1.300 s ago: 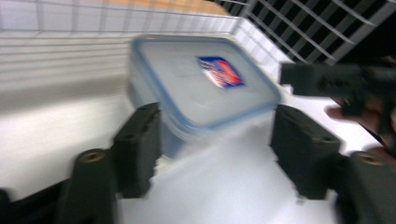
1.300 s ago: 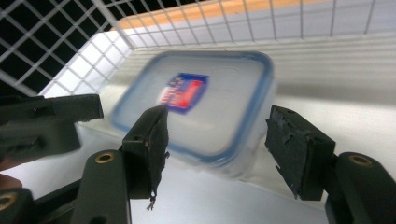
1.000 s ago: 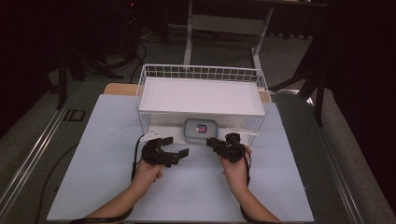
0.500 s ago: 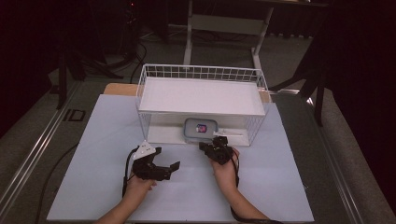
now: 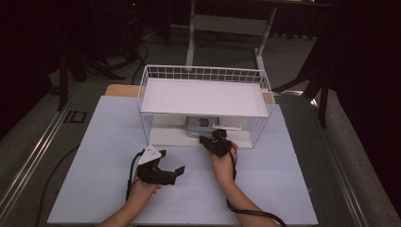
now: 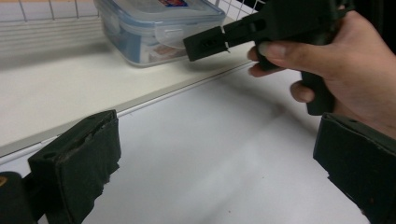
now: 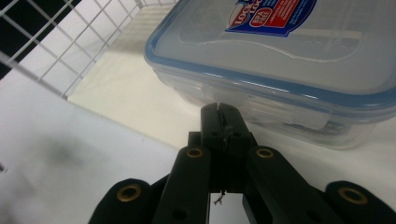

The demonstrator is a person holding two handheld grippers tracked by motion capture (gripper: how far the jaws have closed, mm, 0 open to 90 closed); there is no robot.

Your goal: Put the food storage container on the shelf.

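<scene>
- Under the rack's (image 5: 203, 97) shelf sits the box (image 5: 202, 126) — lid latched.
- Right gripper (image 7: 219, 108) clenched, empty, tips at its front latch — probably to flip it.
- Left gripper (image 5: 171, 173) released, parked clear.

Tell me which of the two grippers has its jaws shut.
The right gripper, jaws pressed together, tips at the lidded container. The left gripper stands wide open.

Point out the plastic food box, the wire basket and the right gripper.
plastic food box (image 7: 280, 51): right gripper view, on its clear lid.
wire basket (image 5: 203, 73): high view, on its far wire wall.
right gripper (image 7: 218, 108): right gripper view, at the tips of its closed jaws.
</scene>
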